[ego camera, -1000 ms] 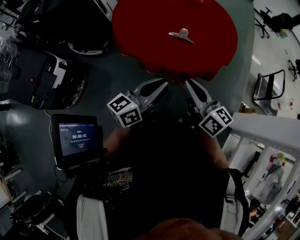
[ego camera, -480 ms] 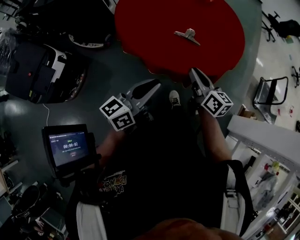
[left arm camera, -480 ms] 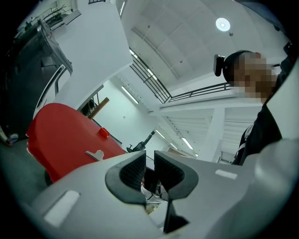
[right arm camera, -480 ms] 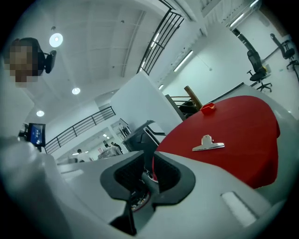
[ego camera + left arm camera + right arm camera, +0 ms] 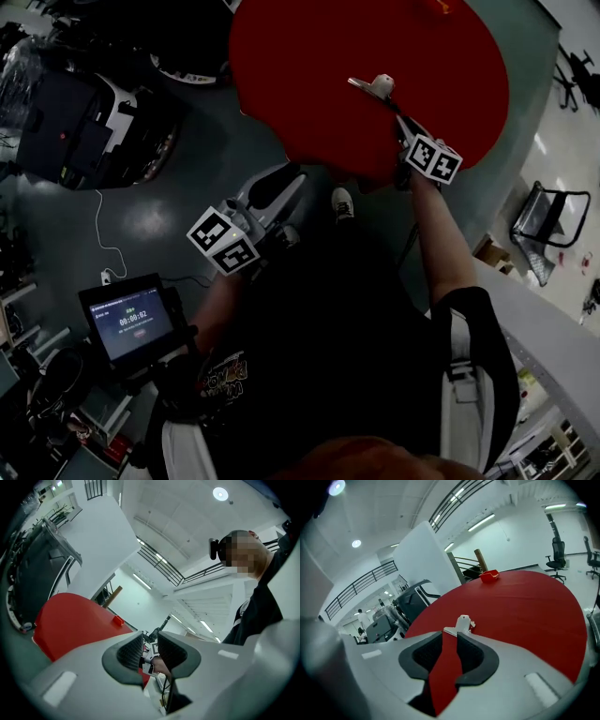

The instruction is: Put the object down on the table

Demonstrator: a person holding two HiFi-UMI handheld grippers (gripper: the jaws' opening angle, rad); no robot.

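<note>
The white object [image 5: 461,622] is seen unheld on the red table [image 5: 525,602], just beyond the right gripper [image 5: 450,637], whose empty, spread jaws have just been opening, so grasp and set-down are judged outstanding.

round table [image 5: 300,75] draped in a red cloth, hem rippled along the near edge. on the cloth, about mid-top, a small white and grey object [image 5: 373,86]: flat grey strip with a white knob standing up from one end, kind unclear. well apart from it, at the far rim, a small red box [image 5: 439,6]. under and around the table, a dark grey-green floor [image 5: 187,202], glossy, with a pale patch of glare. on it to the left, a thin white cable [image 5: 97,216] trailing to a plug, near bulky dark equipment [image 5: 66,131]. to the right, on paler floor, a black metal frame [image 5: 539,220].
</note>
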